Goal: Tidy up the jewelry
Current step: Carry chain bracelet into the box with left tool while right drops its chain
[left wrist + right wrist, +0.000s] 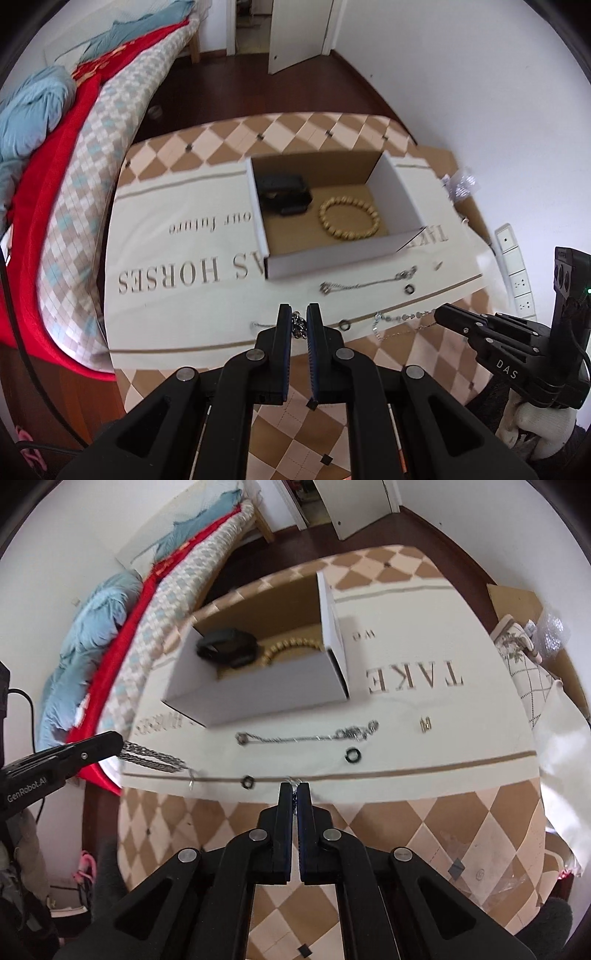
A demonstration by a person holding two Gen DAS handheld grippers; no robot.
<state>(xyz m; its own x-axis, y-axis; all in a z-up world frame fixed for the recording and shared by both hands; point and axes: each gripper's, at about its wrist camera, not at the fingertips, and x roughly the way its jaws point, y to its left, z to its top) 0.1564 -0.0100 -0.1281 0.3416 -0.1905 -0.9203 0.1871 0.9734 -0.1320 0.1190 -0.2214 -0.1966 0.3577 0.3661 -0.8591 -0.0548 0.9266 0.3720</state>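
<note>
Left fingers clench our chunky chain; right fingers clench a thin chain. Box lies straight ahead, far side, left hand nearer.

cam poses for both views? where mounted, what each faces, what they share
Left wrist: on the left gripper, facing the cardboard box; its fingers pinch a silver chain; the right gripper enters at right.
Right wrist: on the right gripper, jaws nearly closed on a thin chain; the left gripper enters at left.
Shared: box, gold bead bracelet, black rings.
</note>
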